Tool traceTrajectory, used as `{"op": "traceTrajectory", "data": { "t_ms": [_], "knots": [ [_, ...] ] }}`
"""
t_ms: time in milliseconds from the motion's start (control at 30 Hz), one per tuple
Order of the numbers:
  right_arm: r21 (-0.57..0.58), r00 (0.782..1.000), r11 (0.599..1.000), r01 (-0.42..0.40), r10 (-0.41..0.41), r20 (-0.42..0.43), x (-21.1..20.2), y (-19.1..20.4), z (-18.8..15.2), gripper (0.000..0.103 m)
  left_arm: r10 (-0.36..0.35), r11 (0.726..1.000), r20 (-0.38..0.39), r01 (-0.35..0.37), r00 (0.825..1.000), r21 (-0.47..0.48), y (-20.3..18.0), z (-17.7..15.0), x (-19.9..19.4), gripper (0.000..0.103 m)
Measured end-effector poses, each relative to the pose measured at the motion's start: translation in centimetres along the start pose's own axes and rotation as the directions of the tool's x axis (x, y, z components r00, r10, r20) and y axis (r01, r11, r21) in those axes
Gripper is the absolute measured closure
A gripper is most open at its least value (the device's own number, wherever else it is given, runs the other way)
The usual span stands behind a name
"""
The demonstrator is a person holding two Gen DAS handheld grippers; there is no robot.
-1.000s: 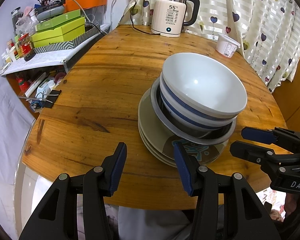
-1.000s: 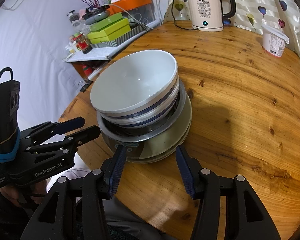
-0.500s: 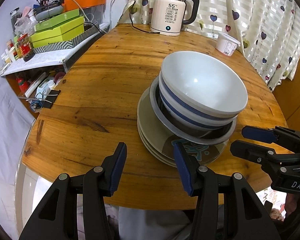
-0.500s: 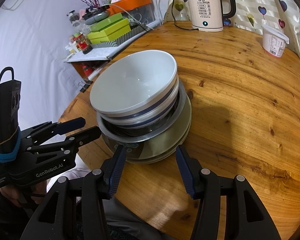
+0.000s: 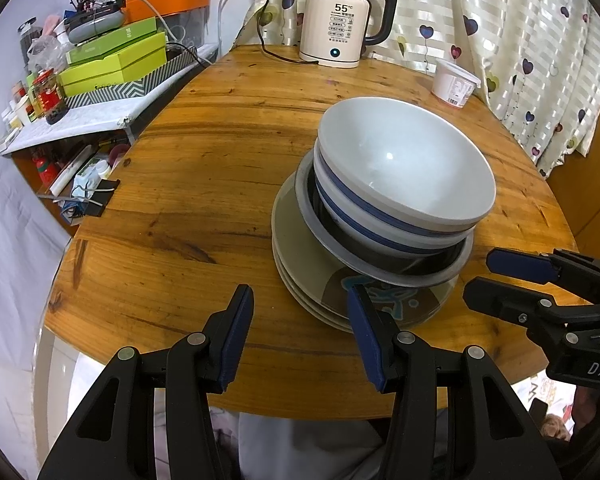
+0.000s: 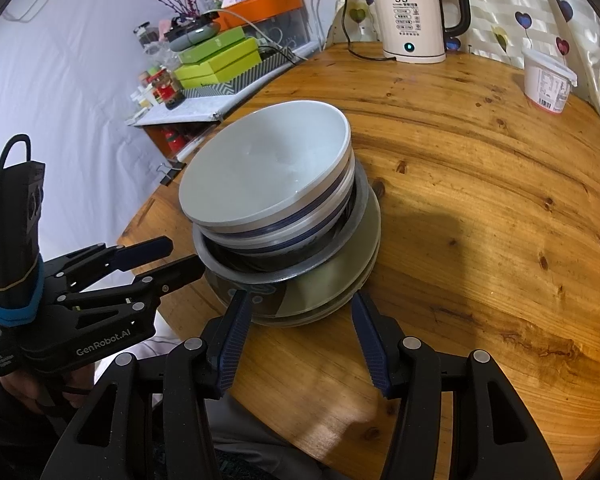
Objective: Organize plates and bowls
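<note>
Hovering spread and empty beside the tilted stack, left tongs [image 5: 300, 332] and right tongs [image 6: 298, 338] are flanking nested bowls [image 5: 404, 176] leaning on plates [image 5: 300, 264].

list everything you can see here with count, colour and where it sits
bowls: two, white with blue band, nested atop the stack
metal bowl: one, silver, under them
plates: a few, grey-green, bottom of the stack
table: one, round, wooden
kettle: one, cream and black, far edge
tub: one, white, by the curtain
boxes: several, green, side shelf
left gripper: black, blue pads, open, empty
right gripper: same, open, empty
</note>
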State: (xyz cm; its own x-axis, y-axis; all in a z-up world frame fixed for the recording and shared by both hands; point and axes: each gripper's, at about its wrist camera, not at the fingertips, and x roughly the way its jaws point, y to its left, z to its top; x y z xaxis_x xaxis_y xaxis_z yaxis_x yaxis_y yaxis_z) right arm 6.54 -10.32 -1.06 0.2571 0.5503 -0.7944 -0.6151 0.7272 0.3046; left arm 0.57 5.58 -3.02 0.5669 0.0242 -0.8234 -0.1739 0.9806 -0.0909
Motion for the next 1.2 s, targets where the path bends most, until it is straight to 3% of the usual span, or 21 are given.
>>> {"op": "traceTrajectory", "data": {
  "t_ms": [1200],
  "knots": [
    [0.003, 1.0, 1.0, -0.003, 0.003, 0.0, 0.04, -0.19, -0.06, 0.049, 0.009, 1.0, -0.004, -0.009, 1.0, 0.0, -0.15, -0.29, 0.11, 0.053]
  ]
}}
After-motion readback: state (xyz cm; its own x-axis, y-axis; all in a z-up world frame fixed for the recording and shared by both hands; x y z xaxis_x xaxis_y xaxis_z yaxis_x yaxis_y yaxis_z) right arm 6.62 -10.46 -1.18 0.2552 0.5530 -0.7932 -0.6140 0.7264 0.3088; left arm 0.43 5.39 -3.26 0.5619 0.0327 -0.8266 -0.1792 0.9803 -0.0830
